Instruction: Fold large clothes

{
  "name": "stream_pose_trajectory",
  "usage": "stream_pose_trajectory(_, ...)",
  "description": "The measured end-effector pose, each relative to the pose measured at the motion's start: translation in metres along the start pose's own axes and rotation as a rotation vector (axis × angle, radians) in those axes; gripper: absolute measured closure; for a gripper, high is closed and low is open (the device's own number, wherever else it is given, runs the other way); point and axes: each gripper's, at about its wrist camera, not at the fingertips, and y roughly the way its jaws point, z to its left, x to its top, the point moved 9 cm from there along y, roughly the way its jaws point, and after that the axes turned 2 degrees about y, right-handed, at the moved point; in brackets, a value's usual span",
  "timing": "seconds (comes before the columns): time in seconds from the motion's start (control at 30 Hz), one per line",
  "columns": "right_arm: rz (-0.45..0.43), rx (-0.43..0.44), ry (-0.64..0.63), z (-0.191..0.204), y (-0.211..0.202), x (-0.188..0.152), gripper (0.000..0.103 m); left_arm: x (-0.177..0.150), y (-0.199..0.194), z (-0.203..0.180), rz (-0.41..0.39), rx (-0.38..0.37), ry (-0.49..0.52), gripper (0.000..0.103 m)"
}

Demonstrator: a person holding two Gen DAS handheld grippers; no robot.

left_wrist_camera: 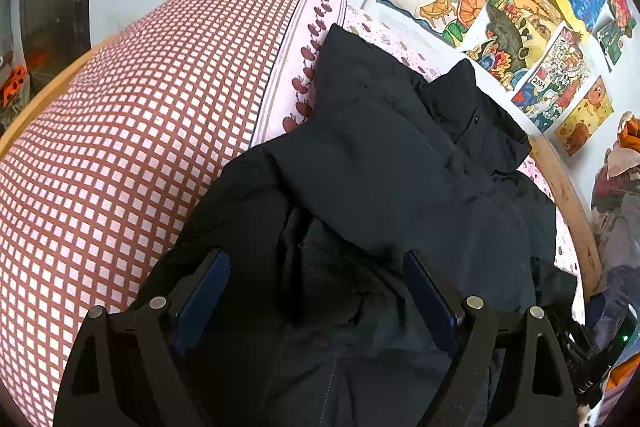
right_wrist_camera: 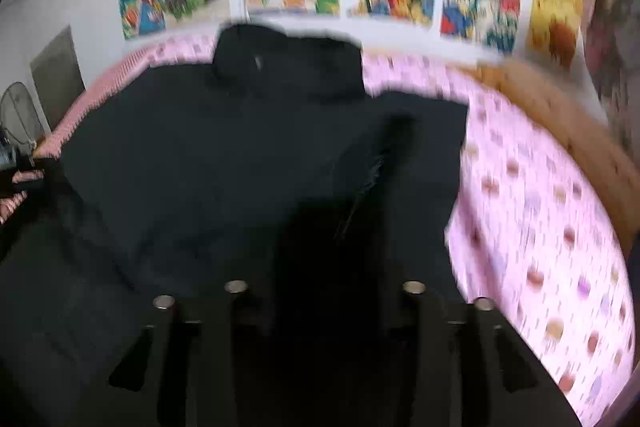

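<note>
- Presently, mid-fold: black jacket point(left_wrist_camera: 400, 163) fills centre frame on the pink bedsheet point(right_wrist_camera: 540, 207), collar toward the top.
- My left gripper point(left_wrist_camera: 316, 267) stands wide, empty, above the cloth; my right gripper point(right_wrist_camera: 324, 267) is blurred, its state cannot be told.
- Next: seize an edge; fold it across.

The left black plastic tongs point(left_wrist_camera: 316, 267) are showing two angular matte arms with triangular cut-outs, round silver pins at the joints and dark blue pads point(left_wrist_camera: 202, 301) lining the fingers. The right black plastic tongs point(right_wrist_camera: 324, 291), blurred, are showing the same black arms and four silver pins.
</note>
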Motion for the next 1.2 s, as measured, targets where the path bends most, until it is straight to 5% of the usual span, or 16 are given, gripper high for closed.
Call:
stream_pose_trajectory(0.07, -0.002, 0.001, 0.040, -0.013, -0.007, -0.005, 0.047, 0.003, -0.007, -0.006, -0.031, -0.015, 0.026, 0.015)
stream_pose_trajectory(0.13, -0.028, -0.008, 0.083, -0.025, -0.017, -0.002, 0.045, 0.006, -0.014, -0.016, -0.072, -0.033, 0.066, 0.015)
stream_pose_trajectory(0.27, -0.104, -0.158, 0.128, -0.051, -0.029, 0.017, 0.044, 0.013, -0.026, -0.052, -0.168, -0.033, 0.214, 0.015)
stream_pose_trajectory(0.37, -0.094, -0.127, 0.152, -0.046, -0.022, 0.027, 0.039, 0.013, -0.023, -0.077, -0.202, -0.005, 0.317, 0.015)
stream_pose_trajectory(0.57, 0.027, -0.127, 0.015, -0.005, 0.021, 0.016, 0.035, 0.008, 0.015, -0.099, -0.133, 0.125, 0.457, 0.015)
stream_pose_trajectory(0.7, 0.087, -0.166, -0.020, -0.003, 0.041, -0.001, 0.030, -0.004, 0.043, -0.086, -0.047, 0.181, 0.456, 0.014)
stream_pose_trajectory(0.77, 0.096, -0.161, -0.009, -0.005, 0.046, -0.013, 0.015, -0.011, 0.050, -0.079, -0.033, 0.175, 0.435, 0.006)
stream_pose_trajectory(0.83, 0.087, -0.148, 0.005, -0.005, 0.048, -0.020, 0.012, -0.016, 0.055, -0.073, -0.033, 0.180, 0.418, 0.000)
stream_pose_trajectory(1.2, 0.015, -0.146, 0.025, 0.007, 0.054, -0.041, 0.001, -0.031, 0.073, -0.065, -0.039, 0.164, 0.389, 0.000)
